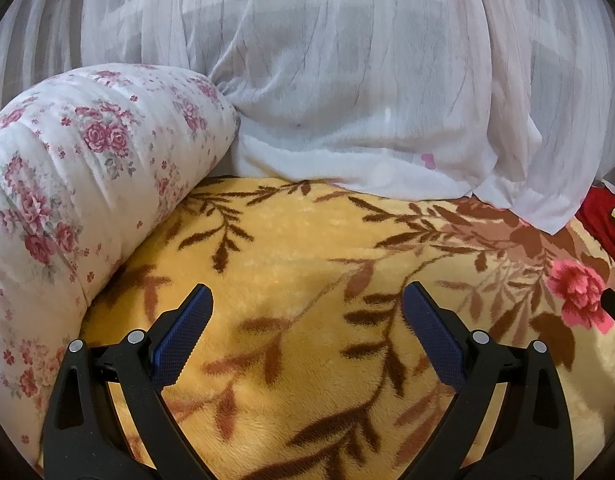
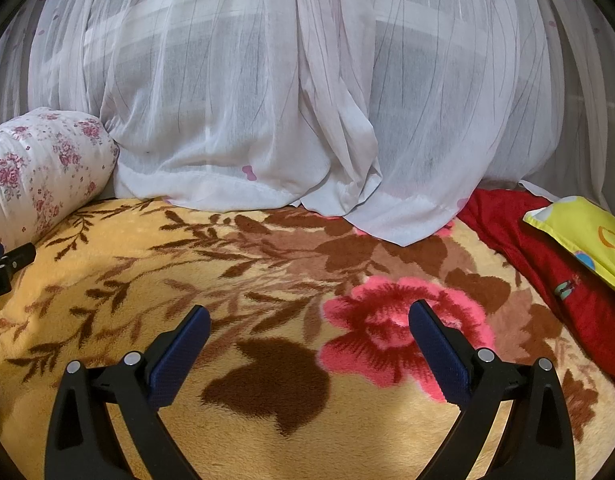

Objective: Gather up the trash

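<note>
Left claw (image 1: 307, 308): it is held spread wide above the blanket (image 1: 307, 240), with nothing between its blue pads (image 1: 183, 332).
Right claw (image 2: 309, 320): it is likewise spread wide and empty, and is poised over the pink flower (image 2: 387, 328) woven into the blanket.
Trash: no piece of trash can be made out in either view, so its place cannot be told; it is judged to lie outside these views or hidden under fabric.
Ahead of both claws: the sheer white curtain (image 2: 307, 120) is draped down onto the bed, its hem resting on the blanket.
Left of the left claw: a rolled floral quilt (image 1: 67, 168) is pressed against the blanket's edge.
Right of the right claw: a red cloth (image 2: 547, 264) is spread out, with a yellow pillow (image 2: 579, 232) lying on it.
Risk of a false target: the printed flower or the brown leaves may be taken for litter, since the pattern is busy and high in contrast.
Risk of snagging: the plush pile or the curtain hem may be caught if a claw is closed too low or too far forward.
Risk of collision: the two claws are held near each other, so contact may be made if both are swung inward.
Risk of a missed item: small trash may be overlooked in folds of curtain or quilt.
</note>
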